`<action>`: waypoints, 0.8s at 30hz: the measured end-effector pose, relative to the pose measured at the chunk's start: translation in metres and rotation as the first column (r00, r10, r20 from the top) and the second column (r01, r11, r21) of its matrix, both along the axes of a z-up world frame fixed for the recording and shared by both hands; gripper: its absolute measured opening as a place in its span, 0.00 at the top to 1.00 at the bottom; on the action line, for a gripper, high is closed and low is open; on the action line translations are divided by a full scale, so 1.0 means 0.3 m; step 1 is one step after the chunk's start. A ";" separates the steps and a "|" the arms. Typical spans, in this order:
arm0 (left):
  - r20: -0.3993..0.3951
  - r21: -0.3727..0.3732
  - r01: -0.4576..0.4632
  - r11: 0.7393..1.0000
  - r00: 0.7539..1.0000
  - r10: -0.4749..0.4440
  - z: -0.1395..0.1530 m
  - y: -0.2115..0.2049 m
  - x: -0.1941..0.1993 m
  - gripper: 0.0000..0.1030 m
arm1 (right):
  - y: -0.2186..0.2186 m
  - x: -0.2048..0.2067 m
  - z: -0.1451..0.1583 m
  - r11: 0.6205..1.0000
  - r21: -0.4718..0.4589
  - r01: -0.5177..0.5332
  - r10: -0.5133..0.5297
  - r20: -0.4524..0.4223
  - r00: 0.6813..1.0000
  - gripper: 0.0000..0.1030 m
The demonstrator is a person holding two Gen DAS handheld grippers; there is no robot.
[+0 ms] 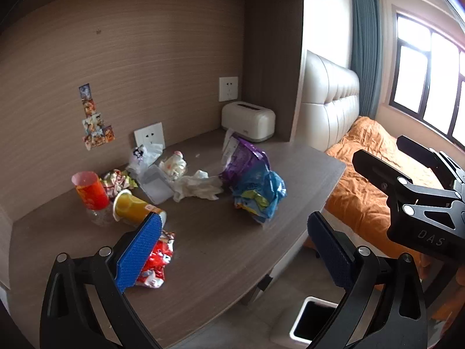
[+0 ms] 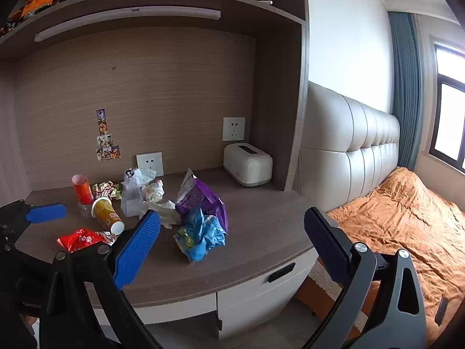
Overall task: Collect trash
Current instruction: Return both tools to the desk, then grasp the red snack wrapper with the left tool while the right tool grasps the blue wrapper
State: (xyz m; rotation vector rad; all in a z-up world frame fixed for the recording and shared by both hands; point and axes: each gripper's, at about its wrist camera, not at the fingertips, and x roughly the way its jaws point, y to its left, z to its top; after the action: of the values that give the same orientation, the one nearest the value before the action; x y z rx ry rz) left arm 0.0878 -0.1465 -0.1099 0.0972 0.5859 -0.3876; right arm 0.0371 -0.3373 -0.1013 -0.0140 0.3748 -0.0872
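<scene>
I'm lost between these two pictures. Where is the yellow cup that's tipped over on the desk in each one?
Left wrist view: the yellow cup lies left of centre, just above the left gripper's blue left finger, beside the upright red cup.
Right wrist view: the same cup lies in the left part, behind the red wrapper.
Shared landmark: the white toaster at the back right of the desk.

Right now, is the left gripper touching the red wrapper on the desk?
Apart. The right wrist view shows the left gripper open and well back from the red wrapper, with bare desk between them. In its own view the finger only overlaps it.
</scene>
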 end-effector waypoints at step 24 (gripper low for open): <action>-0.139 0.078 -0.140 0.987 0.979 0.150 -0.258 0.197 0.269 0.04 | 0.120 0.377 -0.229 0.999 0.004 -0.054 0.054 -0.169 0.984 0.04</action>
State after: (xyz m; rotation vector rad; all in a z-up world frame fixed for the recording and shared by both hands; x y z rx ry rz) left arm 0.1685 -0.0873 -0.1872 0.0913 0.7454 -0.2334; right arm 0.1503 -0.3012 -0.1699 -0.0323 0.5441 -0.0328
